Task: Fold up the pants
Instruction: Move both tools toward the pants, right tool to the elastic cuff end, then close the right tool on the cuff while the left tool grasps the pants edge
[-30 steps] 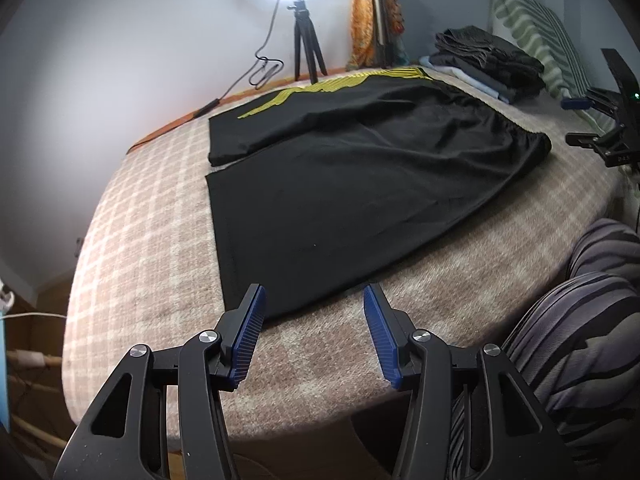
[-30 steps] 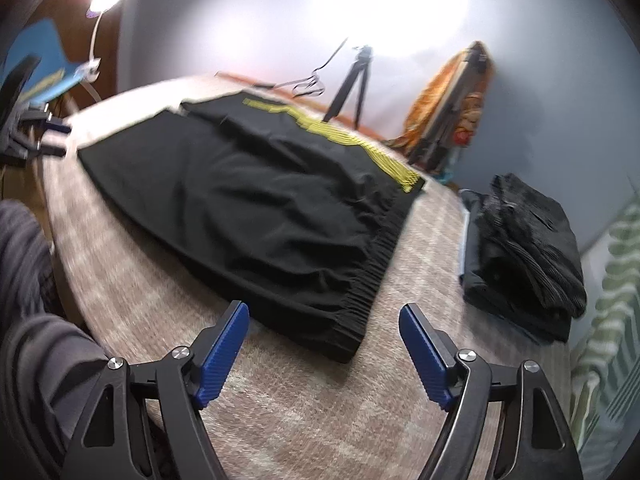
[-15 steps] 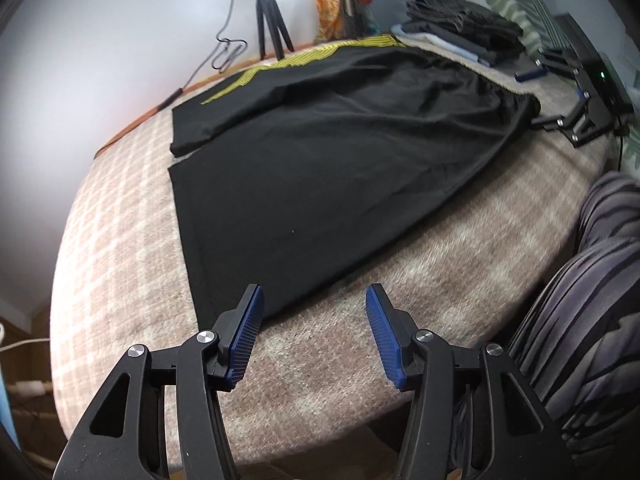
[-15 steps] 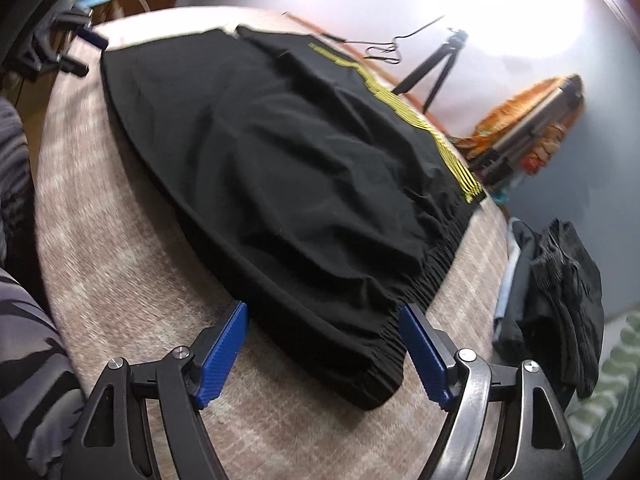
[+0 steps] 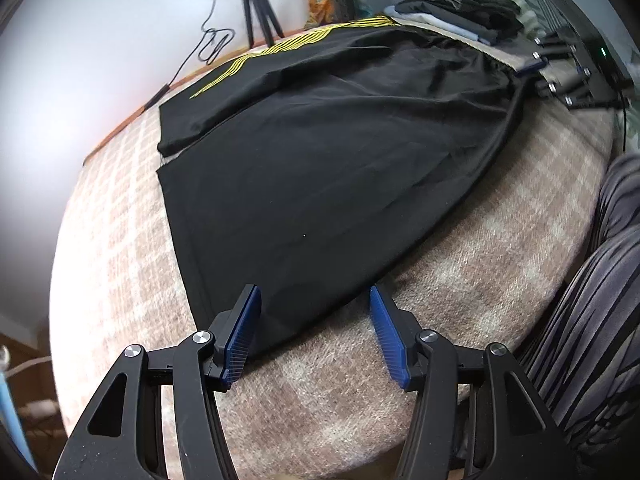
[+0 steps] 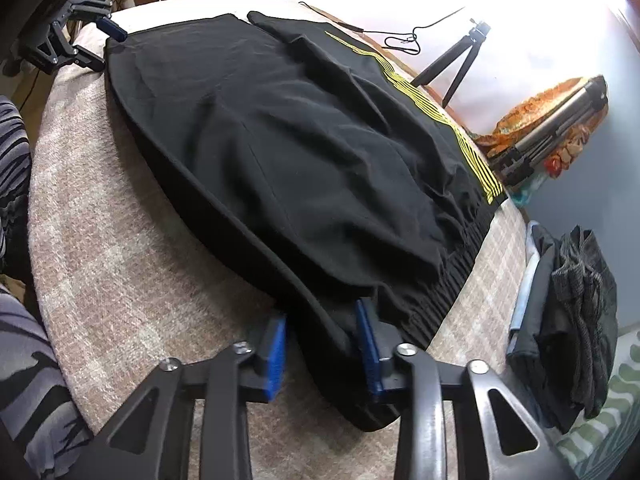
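Black pants (image 5: 320,152) with yellow side stripes lie flat on a plaid blanket; they also show in the right wrist view (image 6: 300,152). My left gripper (image 5: 314,334) is open, its blue pads either side of the near leg hem corner, just above the cloth. My right gripper (image 6: 324,354) has closed in on the near corner of the elastic waistband, with black cloth between its pads. The right gripper shows at the far right of the left wrist view (image 5: 560,76), and the left gripper at the top left of the right wrist view (image 6: 76,40).
A stack of folded dark clothes (image 6: 568,320) lies beyond the waistband, also in the left wrist view (image 5: 452,8). A tripod (image 5: 258,4) and cable stand by the wall. Striped trouser legs (image 5: 600,320) are at the bed's near edge.
Both grippers moved in toward the pants. The right gripper's jaws narrowed from wide open onto the waistband corner. The left gripper dropped to the hem corner and stayed open.
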### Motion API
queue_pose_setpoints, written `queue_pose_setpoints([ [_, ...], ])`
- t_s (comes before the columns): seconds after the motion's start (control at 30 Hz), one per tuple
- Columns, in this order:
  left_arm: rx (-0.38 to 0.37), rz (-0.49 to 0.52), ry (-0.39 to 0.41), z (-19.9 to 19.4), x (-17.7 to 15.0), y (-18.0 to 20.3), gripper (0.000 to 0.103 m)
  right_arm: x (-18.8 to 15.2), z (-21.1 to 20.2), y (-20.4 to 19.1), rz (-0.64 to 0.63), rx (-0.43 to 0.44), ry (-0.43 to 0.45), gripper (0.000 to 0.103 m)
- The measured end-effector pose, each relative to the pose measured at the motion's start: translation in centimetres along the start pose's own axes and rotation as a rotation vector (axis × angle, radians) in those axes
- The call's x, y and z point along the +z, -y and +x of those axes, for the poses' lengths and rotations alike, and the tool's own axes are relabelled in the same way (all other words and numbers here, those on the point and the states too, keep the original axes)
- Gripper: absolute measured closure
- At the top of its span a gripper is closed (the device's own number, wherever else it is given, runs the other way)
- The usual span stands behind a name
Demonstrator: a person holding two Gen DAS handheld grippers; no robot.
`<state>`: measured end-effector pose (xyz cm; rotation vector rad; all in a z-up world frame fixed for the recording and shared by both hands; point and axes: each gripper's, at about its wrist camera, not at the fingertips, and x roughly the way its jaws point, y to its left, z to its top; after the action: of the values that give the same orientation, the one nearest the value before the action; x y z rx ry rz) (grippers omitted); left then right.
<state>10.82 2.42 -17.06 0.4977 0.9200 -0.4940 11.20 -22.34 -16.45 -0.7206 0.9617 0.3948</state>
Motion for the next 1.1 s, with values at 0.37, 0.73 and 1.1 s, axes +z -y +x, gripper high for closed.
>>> queue_pose_setpoints([
  [0.37,0.075,0.099,0.020,1.0,1.3,0.3,0.044,1.7,-0.5,2.6,0.086,0.033,0.032,0.096],
  [0.73,0.025,0.010,0.062,2.0,1.7,-1.1,0.096,1.4,-1.8,3.3,0.147,0.035,0.072,0.097],
  [1.1,0.068,-0.084,0.214,-1.1,3.4,-3.1,0.100,1.7,-3.3,3.2,0.168,-0.011,0.112,0.099],
])
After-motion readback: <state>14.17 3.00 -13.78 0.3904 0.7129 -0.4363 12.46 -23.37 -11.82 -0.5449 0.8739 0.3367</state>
